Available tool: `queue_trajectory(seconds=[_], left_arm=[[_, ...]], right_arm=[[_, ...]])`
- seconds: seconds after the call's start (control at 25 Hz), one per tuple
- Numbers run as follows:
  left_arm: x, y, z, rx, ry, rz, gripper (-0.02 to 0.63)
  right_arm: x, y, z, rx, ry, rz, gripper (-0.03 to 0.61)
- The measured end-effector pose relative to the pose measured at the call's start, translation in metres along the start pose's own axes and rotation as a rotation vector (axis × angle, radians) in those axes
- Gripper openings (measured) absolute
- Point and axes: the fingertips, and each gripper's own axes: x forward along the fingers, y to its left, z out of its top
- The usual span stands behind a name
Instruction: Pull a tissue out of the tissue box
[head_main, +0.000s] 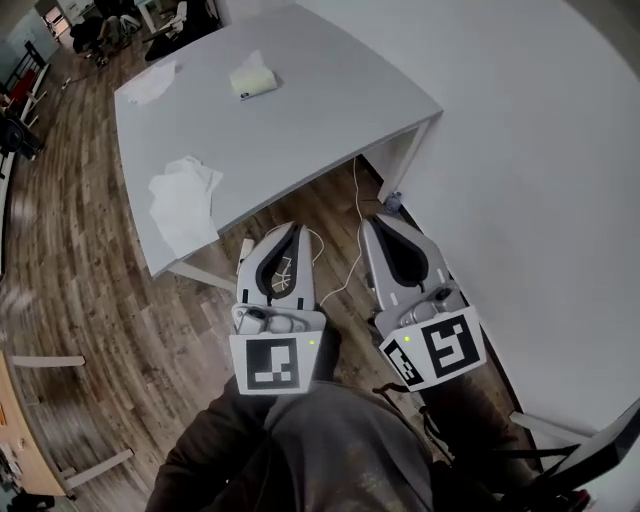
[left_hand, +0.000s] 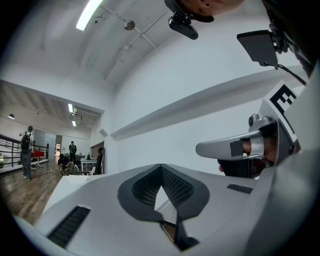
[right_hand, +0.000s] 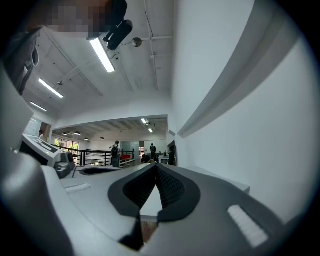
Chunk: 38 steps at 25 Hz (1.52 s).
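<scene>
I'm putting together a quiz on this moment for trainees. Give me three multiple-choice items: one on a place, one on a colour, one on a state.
1. Where is the tissue box? A on the floor; B on the table; C on a shelf.
2. What colour is the table top? A white; B black; C red.
3. How do the left gripper and right gripper stand? A wide open; B clamped on a tissue; C shut, empty.
Answers: B, the box sits on the table; A, the top is plainly white; C, each gripper's tips meet with nothing between.
</scene>
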Motion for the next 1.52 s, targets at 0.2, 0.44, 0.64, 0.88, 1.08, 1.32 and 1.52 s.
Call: queue_trajectory(seconds=[0.2,0.44,0.64,0.88,1.08,1.32,1.52], left_arm=[[0.08,0.047,-0.017,-0.033,0.013,0.034,-0.002],[0.143,0.097,-0.02,-0.054,0.033,0.079,-0.002],[0.17,0.121,0.006,-0.042,0.012,0.109,-0.002],[0.205,0.151,0.017,-0.035,-0.027,0.161,-0.002],[0.259,0.171,-0.006,-0.041,-0.002,0.197,-0.002],[0.346,0.219,-0.056,-0.074,0.082,0.293,-0.002],[0.408,0.27,-0.093,-0.128,0.156,0.382,-0.002]], right_arm=[[0.093,-0.022,-0.028,0.028,0.043,0.097,0.002],[0.179,-0.041,-0.016,0.018,0.047,0.178,0.002],[0.221,-0.059,0.03,-0.014,0.0,0.203,0.002],[0.266,-0.073,0.043,-0.035,-0.018,0.257,0.002],[0.318,-0.102,0.014,-0.018,0.015,0.315,0.002],[0.414,-0.143,-0.044,0.023,0.107,0.435,0.002],[0.5,-0.167,-0.087,0.068,0.207,0.534,0.002]])
